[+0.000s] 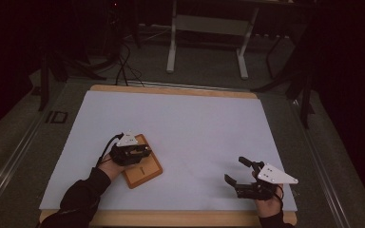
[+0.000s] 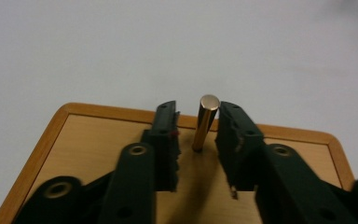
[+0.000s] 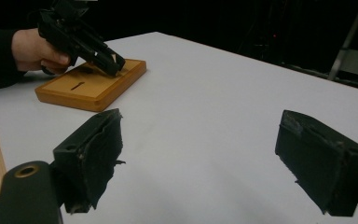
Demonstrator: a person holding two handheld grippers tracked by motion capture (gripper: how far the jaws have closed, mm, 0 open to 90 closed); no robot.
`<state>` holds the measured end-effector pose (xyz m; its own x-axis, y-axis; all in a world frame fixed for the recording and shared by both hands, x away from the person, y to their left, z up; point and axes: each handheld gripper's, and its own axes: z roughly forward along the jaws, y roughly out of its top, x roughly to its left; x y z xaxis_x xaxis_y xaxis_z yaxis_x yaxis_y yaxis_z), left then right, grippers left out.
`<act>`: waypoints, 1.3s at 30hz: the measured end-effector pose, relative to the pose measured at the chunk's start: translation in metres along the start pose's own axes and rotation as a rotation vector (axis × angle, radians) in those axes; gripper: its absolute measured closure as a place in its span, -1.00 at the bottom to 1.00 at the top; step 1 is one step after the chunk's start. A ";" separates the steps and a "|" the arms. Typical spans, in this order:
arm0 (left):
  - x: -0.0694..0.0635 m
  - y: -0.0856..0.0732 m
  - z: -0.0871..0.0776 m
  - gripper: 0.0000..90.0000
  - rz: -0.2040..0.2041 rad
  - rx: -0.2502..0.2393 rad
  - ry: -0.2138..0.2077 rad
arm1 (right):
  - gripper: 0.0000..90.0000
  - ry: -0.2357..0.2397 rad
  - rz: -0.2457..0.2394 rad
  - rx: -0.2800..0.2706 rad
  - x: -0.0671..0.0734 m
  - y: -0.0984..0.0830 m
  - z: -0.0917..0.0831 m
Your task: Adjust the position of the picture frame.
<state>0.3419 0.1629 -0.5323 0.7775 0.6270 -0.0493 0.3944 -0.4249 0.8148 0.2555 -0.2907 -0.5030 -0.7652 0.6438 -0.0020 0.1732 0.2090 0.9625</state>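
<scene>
A flat wooden block (image 1: pixel 145 173) lies on the white sheet at the front left, with a short brass peg (image 2: pixel 205 122) standing upright in it. My left gripper (image 2: pixel 198 114) reaches down over the block (image 2: pixel 88 140) with the peg between its jaws. The right-hand jaw is at the peg's side, while a gap remains on the other side, so the gripper is open. In the high view the left gripper (image 1: pixel 142 152) covers the block's far end. My right gripper (image 1: pixel 235 170) hovers wide open near the front right, nothing between its fingers (image 3: pixel 93 144).
A white sheet (image 1: pixel 180 128) covers the wooden table (image 1: pixel 171 89). The block (image 3: pixel 93 88) has a narrow dark slot (image 3: pixel 78 86) in its top. The left gripper (image 3: pixel 114 63) is far from the right one. Beyond the table stand white desk legs (image 1: pixel 172 47) and cables.
</scene>
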 end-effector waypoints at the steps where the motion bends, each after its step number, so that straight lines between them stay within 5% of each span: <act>1: 0.000 0.000 0.000 0.58 0.002 -0.001 0.005 | -0.68 0.001 -0.001 0.001 0.000 0.000 0.000; 18: -0.002 0.000 0.008 0.85 0.024 0.002 0.006 | -0.68 0.020 0.010 0.016 0.000 -0.001 0.003; 39: -0.004 0.003 -0.001 0.89 0.033 -0.008 -0.009 | -0.68 0.028 0.034 0.012 -0.003 -0.002 0.001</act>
<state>0.3397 0.1598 -0.5293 0.7942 0.6071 -0.0273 0.3647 -0.4402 0.8205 0.2581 -0.2918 -0.5049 -0.7758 0.6298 0.0379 0.2062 0.1963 0.9586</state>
